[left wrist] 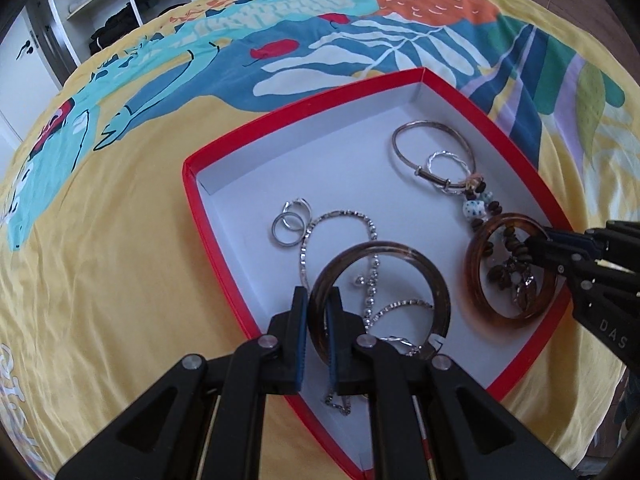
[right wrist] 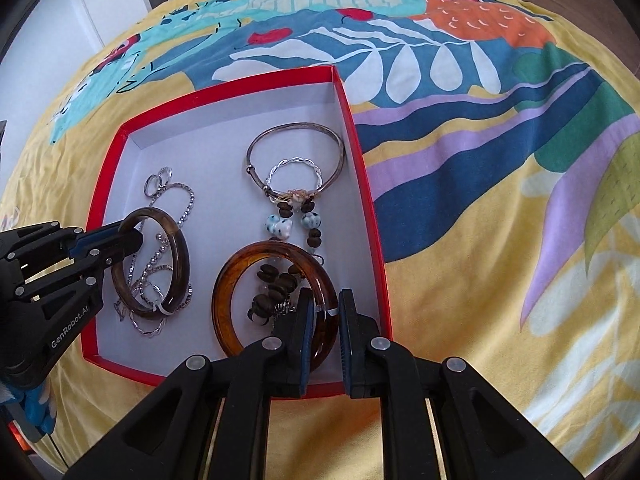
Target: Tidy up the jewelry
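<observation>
A red box point(left wrist: 192, 184) with a white floor lies on the bed and holds the jewelry; it also shows in the right wrist view point(right wrist: 360, 168). My left gripper point(left wrist: 318, 316) is shut on a dark brown bangle point(left wrist: 424, 276), seen from the side in the right wrist view point(right wrist: 182, 248), tilted above silver chains point(left wrist: 340, 216). My right gripper point(right wrist: 325, 312) is shut on an amber bangle point(right wrist: 224, 292), which also shows in the left wrist view point(left wrist: 476, 292), over a brown bead string point(right wrist: 276, 280). A silver bangle point(right wrist: 296, 128) and two small rings point(left wrist: 288, 224) lie in the box.
The box sits on a yellow bedspread point(left wrist: 100, 260) with a bright leaf pattern. An open wardrobe with clothes point(left wrist: 120, 0) stands beyond the bed's far edge.
</observation>
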`<action>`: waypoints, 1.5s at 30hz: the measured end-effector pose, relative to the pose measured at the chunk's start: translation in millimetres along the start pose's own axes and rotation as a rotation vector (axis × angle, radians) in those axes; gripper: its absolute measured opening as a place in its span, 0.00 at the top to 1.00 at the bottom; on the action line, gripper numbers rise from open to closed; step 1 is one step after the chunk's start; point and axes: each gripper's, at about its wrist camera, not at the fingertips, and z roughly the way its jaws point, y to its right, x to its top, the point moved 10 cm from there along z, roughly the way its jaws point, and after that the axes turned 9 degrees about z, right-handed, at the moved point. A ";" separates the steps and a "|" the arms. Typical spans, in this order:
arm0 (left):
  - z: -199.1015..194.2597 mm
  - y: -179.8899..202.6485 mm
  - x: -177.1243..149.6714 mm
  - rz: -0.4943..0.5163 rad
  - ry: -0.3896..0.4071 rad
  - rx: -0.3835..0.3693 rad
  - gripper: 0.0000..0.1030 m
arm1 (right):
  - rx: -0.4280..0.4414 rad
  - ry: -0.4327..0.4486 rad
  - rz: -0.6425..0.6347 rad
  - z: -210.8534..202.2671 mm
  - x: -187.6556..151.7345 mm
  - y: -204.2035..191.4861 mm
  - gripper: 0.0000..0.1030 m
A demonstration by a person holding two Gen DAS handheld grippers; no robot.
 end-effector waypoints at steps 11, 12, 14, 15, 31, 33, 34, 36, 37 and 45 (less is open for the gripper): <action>-17.1 2.7 -3.5 -0.018 0.029 -0.077 0.86 | -0.019 0.019 0.016 -8.7 -4.2 1.1 0.75; -20.1 2.4 -3.5 -0.021 0.035 -0.082 0.85 | -0.023 0.023 0.018 -10.2 -3.7 0.8 0.73; -27.3 -1.4 -3.5 -0.037 0.051 -0.087 0.78 | -0.024 0.036 0.024 -14.5 -2.3 0.6 0.68; -31.1 -3.4 -3.4 -0.049 0.060 -0.097 0.77 | -0.025 0.042 0.027 -17.0 -1.3 0.4 0.67; -68.3 -89.7 -48.9 -0.222 0.055 0.033 0.57 | 0.052 0.151 0.004 -54.7 2.9 -68.0 0.58; -71.1 -103.0 -60.4 -0.245 0.050 0.055 0.57 | 0.065 0.156 -0.014 -55.9 1.8 -84.8 0.57; -71.9 -108.6 -65.7 -0.256 0.047 0.060 0.56 | 0.071 0.159 -0.025 -57.0 0.7 -93.3 0.56; -73.6 -120.8 -77.9 -0.279 0.036 0.077 0.56 | 0.084 0.168 -0.045 -59.5 -1.9 -109.9 0.55; -74.1 -127.0 -84.3 -0.288 0.029 0.087 0.56 | 0.092 0.171 -0.054 -60.6 -3.3 -118.4 0.54; -82.7 -164.9 -125.1 -0.371 0.018 0.128 0.56 | 0.133 0.189 -0.099 -65.3 -18.3 -170.2 0.53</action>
